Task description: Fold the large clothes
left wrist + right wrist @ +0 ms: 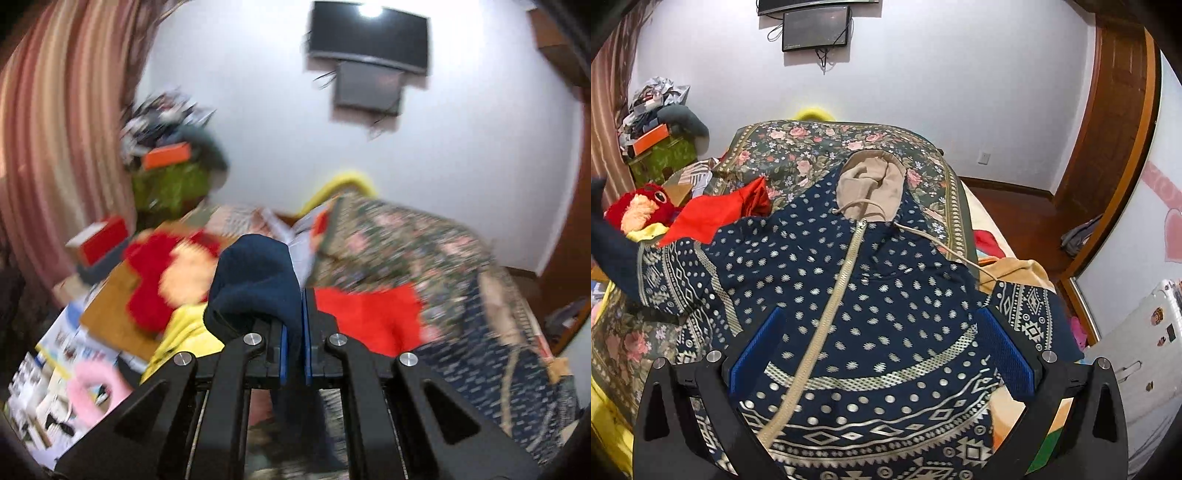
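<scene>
- While the navy patterned hoodie (871,295) lies spread face up on the floral bedspread (812,147), its beige zip runs up the middle to the tan-lined hood (870,184) at the end nearest the wall.
- Left hand-held gripper (294,328): its blue pads are clenched on a fold of plain navy cloth (255,280), which bulges out above the fingers; the view is blurred, and whether that cloth is the hoodie's cuff cannot be told from this picture alone.
- Right hand-held gripper (882,354): released, its blue pads wide apart on either side of the hoodie's lower front, with nothing pinched between them.
- At the hoodie's left side, a patterned sleeve (665,284) rises off the bedspread toward the picture's edge, ending in dark plain cloth.
- Just beyond that sleeve, a red garment (713,214) lies on the bedspread, with a red plush toy (639,210) beside it.
- On the wall beyond the hood, a dark screen (815,27) hangs.
</scene>
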`<control>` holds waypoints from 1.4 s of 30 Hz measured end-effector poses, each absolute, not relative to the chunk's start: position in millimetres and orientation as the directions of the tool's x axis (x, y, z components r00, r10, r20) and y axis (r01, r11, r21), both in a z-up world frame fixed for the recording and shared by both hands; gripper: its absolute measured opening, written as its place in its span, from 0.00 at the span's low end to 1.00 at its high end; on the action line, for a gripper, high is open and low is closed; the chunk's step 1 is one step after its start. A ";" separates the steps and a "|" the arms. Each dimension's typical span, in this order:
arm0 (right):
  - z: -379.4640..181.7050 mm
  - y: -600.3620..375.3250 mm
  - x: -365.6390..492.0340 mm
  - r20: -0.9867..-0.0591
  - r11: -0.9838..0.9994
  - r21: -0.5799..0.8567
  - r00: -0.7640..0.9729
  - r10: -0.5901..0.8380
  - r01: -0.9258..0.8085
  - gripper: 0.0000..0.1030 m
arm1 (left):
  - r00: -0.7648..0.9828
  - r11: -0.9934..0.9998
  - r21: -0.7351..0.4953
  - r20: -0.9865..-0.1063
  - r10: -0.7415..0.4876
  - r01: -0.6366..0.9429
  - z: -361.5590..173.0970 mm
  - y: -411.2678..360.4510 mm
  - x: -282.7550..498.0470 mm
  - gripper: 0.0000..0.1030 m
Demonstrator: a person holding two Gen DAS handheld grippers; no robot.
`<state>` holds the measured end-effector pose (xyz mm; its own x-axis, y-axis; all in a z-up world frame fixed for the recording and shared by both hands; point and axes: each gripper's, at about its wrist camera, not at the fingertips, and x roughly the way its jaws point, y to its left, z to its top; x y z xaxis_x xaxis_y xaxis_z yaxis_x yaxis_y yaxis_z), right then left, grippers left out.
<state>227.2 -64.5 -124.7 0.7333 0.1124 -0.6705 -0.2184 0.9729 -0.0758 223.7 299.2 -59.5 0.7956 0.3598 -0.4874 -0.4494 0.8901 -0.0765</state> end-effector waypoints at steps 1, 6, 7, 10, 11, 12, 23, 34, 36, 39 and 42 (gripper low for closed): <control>-126.1 -68.1 227.6 -0.670 0.972 -0.080 0.734 0.111 -0.220 1.00 | 0.816 0.906 -0.079 -0.472 0.334 -0.417 -51.1 283.1 232.5 0.05; -132.9 -87.7 229.6 -0.677 0.971 -0.065 0.725 0.128 -0.232 1.00 | 0.869 0.959 -0.081 -0.448 0.209 -0.272 -33.0 205.5 271.7 0.05; -134.8 -92.5 230.5 -0.680 0.971 -0.056 0.721 0.133 -0.233 1.00 | 0.874 0.965 -0.081 -0.449 0.187 -0.248 -32.6 192.0 277.3 0.05; -140.3 -106.4 232.9 -0.689 0.973 -0.028 0.710 0.146 -0.227 1.00 | 0.880 0.985 -0.080 -0.464 0.097 -0.151 -36.3 142.0 301.8 0.05; -141.8 -111.1 233.9 -0.692 0.975 -0.018 0.707 0.148 -0.223 1.00 | 0.878 0.990 -0.078 -0.474 0.070 -0.121 -38.2 126.2 309.7 0.05; -143.5 -116.7 235.2 -0.695 0.976 -0.005 0.703 0.152 -0.217 1.00 | 0.873 0.993 -0.076 -0.485 0.042 -0.090 -41.9 110.5 316.3 0.05; -165.6 -172.5 243.8 -0.742 0.989 0.108 0.654 0.147 -0.099 1.00 | 0.676 0.977 -0.035 -0.717 -0.170 0.209 -127.8 -35.6 348.0 0.05; -169.6 -191.7 240.2 -0.762 0.991 0.124 0.635 0.126 -0.047 1.00 | 0.418 0.925 -0.102 -0.870 -0.262 0.367 -190.0 -92.8 333.9 0.21; -167.6 -191.3 238.5 -0.763 0.993 0.112 0.636 0.117 -0.049 1.00 | 0.428 0.921 -0.102 -0.862 -0.271 0.377 -181.2 -91.2 325.7 0.42; -162.7 -188.7 236.3 -0.760 0.994 0.090 0.641 0.105 -0.056 1.00 | 0.461 0.914 -0.121 -0.834 -0.305 0.386 -159.0 -81.2 312.3 0.53; -156.6 -182.6 235.7 -0.754 0.995 0.067 0.649 0.100 -0.076 1.00 | 0.512 0.918 -0.123 -0.798 -0.317 0.377 -134.6 -61.0 297.4 0.57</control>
<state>235.7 -182.6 -156.6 0.6488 0.1001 -0.7543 -0.0756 0.9949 0.0670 297.4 -61.0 -134.6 0.5121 -0.3167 -0.7984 0.3767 0.9182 -0.1226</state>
